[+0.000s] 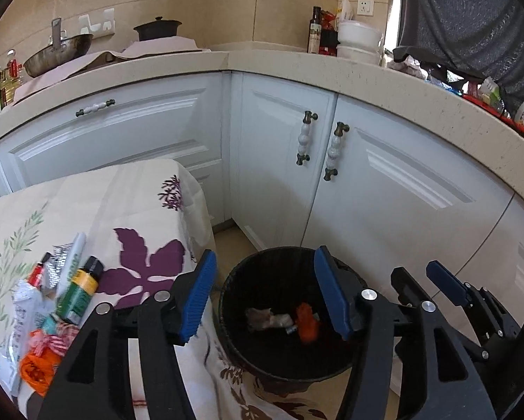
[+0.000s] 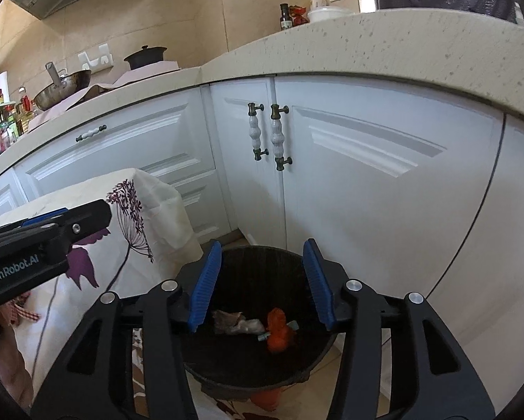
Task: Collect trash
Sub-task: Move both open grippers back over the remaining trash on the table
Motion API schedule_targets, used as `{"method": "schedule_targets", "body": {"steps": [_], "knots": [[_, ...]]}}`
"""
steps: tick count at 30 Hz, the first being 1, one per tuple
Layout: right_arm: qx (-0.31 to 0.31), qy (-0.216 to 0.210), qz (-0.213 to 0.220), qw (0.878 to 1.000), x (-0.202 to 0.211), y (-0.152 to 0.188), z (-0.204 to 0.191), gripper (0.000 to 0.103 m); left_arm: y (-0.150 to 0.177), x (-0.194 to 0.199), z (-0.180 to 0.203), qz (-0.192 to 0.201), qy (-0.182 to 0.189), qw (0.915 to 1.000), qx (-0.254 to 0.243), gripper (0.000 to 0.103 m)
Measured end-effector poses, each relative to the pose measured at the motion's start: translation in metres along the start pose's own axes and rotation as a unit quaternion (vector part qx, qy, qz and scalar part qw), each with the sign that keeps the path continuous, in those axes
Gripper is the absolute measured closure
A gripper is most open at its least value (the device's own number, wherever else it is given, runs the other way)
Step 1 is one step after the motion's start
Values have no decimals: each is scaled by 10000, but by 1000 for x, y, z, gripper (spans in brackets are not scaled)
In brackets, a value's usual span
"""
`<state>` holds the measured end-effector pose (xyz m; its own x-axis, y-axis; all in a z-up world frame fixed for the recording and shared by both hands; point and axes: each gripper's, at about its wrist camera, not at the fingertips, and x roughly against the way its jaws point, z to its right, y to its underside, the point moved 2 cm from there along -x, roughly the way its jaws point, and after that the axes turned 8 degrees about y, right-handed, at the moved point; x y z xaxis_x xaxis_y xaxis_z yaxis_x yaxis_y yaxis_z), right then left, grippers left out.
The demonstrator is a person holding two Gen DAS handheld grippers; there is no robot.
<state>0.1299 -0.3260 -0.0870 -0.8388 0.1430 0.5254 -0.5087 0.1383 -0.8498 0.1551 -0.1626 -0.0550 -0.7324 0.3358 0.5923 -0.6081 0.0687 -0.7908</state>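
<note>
- Both pairs of tongs hang side by side over a black waste bin on the floor, in front of white kitchen cabinets.
- The left tongs stand apart with nothing between the blue pads; the right tongs likewise stand apart and empty.
- In the bin lie a grey crumpled wrapper and an orange crumpled scrap.
- The remaining trash pile sits on the desk, which is draped in a floral cloth, to the left of the bin and below-left of the left tongs.
- In that pile, a green and yellow tube and a white marker lie with their long axes running away from the viewer, tilted slightly right.
- The left tongs look nearer the pile; the right tongs are on the bin's far side, so the next pick likely falls to the left hand, swinging leftward.
</note>
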Motion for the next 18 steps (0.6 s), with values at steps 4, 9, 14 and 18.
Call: {"method": "schedule_targets", "body": {"steps": [4, 9, 14, 18], "knots": [[-27, 4, 64, 10000, 15, -3, -7, 49, 2, 17, -10, 68, -73, 9999, -40, 41], [-34, -113, 34, 9999, 33, -1, -24, 48, 11, 45, -34, 123, -276, 9995, -61, 40], [57, -373, -29, 9993, 50, 4, -56, 48, 21, 73, -64, 182, -495, 9986, -2, 38], [190, -633, -53, 9978, 65, 9, -87, 48, 31, 97, -90, 237, -735, 9970, 17, 37]]}}
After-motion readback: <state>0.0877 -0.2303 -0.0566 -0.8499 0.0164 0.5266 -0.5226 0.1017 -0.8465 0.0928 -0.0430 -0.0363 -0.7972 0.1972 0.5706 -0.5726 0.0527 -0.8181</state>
